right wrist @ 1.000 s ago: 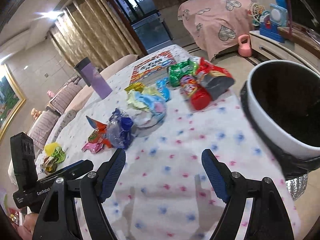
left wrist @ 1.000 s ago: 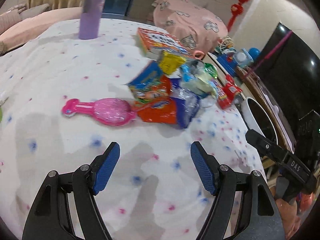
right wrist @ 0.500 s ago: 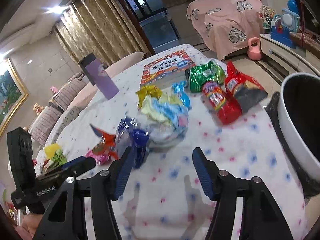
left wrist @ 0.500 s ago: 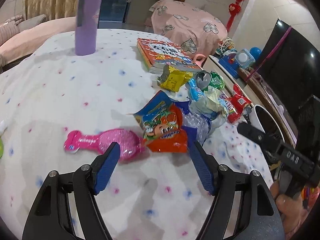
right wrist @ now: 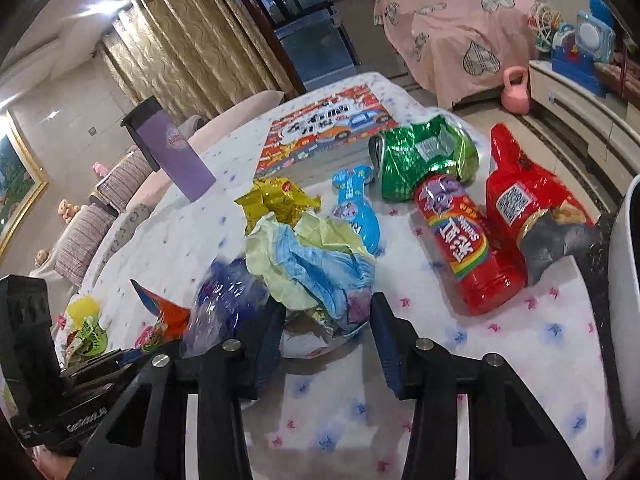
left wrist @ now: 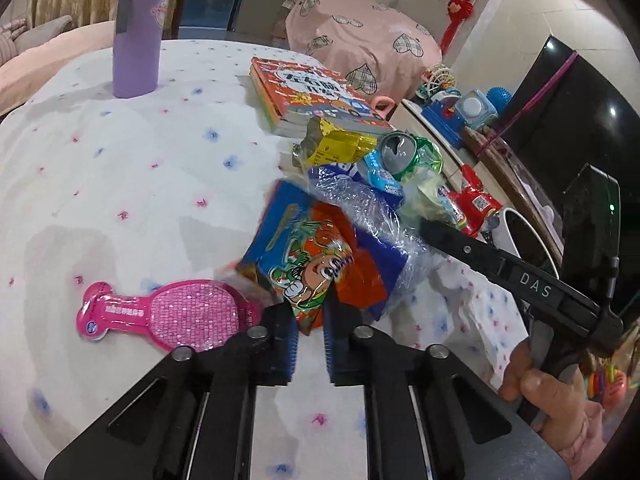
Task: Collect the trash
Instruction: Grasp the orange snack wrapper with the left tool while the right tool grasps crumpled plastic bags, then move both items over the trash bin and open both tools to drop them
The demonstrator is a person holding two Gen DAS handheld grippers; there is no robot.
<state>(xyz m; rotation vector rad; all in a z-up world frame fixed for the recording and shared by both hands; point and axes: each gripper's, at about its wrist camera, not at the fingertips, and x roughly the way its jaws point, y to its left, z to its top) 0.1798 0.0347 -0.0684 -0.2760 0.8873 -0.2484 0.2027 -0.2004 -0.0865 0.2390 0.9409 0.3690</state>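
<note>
A heap of trash lies on the dotted white tablecloth [left wrist: 120, 184]. My left gripper [left wrist: 310, 332] is shut on the near corner of an orange and blue snack bag [left wrist: 312, 264]; the bag also shows in the right wrist view [right wrist: 164, 312]. A clear plastic wrapper [left wrist: 360, 208] lies over it. My right gripper [right wrist: 326, 330] is open, its jaws around a crumpled yellow and blue wrapper [right wrist: 316, 268]. Beyond lie a yellow wrapper [right wrist: 280, 198], a blue packet [right wrist: 358, 208], a green can [right wrist: 424, 160], a red tube [right wrist: 468, 248] and a red bag [right wrist: 524, 204].
A pink hairbrush [left wrist: 168, 314] lies left of the left gripper. A purple tumbler [left wrist: 138, 28] and a picture book [left wrist: 316, 94] stand farther back. A white bin with a black liner [right wrist: 628, 292] is at the table's right edge.
My left gripper moved forward and closed on the snack bag's corner. My right gripper advanced to the crumpled wrapper and its jaws narrowed around it.
</note>
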